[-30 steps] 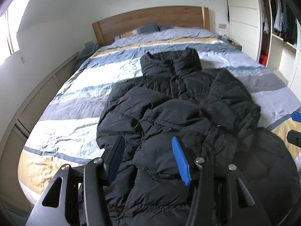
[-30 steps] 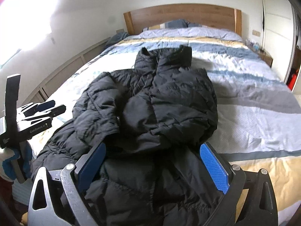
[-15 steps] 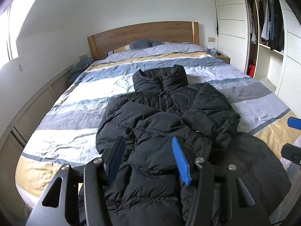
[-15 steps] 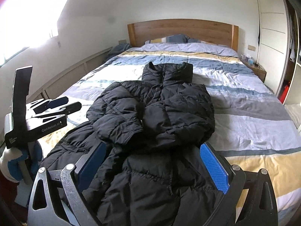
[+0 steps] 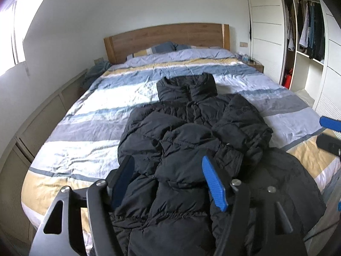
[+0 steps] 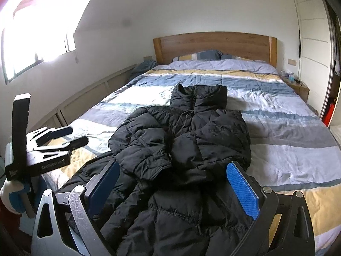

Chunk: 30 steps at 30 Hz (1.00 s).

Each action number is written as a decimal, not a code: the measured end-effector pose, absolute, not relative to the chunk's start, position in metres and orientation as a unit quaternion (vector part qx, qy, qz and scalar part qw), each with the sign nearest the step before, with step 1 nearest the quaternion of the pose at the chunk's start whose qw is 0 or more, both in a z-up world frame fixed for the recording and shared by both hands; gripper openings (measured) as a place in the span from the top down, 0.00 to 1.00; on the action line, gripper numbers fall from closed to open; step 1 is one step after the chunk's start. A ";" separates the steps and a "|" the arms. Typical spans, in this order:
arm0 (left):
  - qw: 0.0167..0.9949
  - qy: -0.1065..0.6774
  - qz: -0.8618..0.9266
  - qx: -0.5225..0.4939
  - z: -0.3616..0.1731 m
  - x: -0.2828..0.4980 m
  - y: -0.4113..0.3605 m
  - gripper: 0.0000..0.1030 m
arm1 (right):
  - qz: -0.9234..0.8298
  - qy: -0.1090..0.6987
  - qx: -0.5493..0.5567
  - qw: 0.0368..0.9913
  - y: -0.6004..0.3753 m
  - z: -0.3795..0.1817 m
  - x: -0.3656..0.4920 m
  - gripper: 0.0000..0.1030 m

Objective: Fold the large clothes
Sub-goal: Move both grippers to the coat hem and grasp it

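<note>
Now the black jacket (image 5: 191, 145) lies on the striped bed (image 5: 89, 128), collar toward twelve o'clock; left claw (image 5: 168, 179) is opening, right claw (image 6: 170, 183) wide, both empty.

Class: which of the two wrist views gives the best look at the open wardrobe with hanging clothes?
The left wrist view: the open wardrobe shows its hanging clothes and shelves at the right. The right wrist view catches only a dark sliver of it at the frame's right edge.
</note>
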<state>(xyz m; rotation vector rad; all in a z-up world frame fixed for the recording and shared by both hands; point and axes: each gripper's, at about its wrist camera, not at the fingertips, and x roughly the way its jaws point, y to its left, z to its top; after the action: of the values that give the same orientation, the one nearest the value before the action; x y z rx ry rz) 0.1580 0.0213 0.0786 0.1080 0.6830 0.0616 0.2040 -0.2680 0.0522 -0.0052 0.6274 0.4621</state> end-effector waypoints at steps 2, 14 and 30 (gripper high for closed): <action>0.935 0.350 0.026 0.041 0.072 0.169 0.031 0.37 | 0.222 0.313 -0.003 0.923 -0.268 0.048 0.216 0.04; 0.913 0.408 0.004 0.009 0.065 0.288 0.086 0.37 | 0.197 0.348 0.000 0.917 -0.275 0.033 0.323 0.04; 0.889 0.449 0.031 -0.088 0.033 0.527 0.175 0.37 | 0.170 0.380 0.067 0.907 -0.285 0.009 0.568 0.04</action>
<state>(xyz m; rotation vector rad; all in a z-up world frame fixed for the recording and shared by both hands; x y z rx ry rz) 0.5268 0.1753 0.0325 -0.1824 0.9325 0.0653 0.5684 -0.2847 0.0091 0.1388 0.7844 0.3512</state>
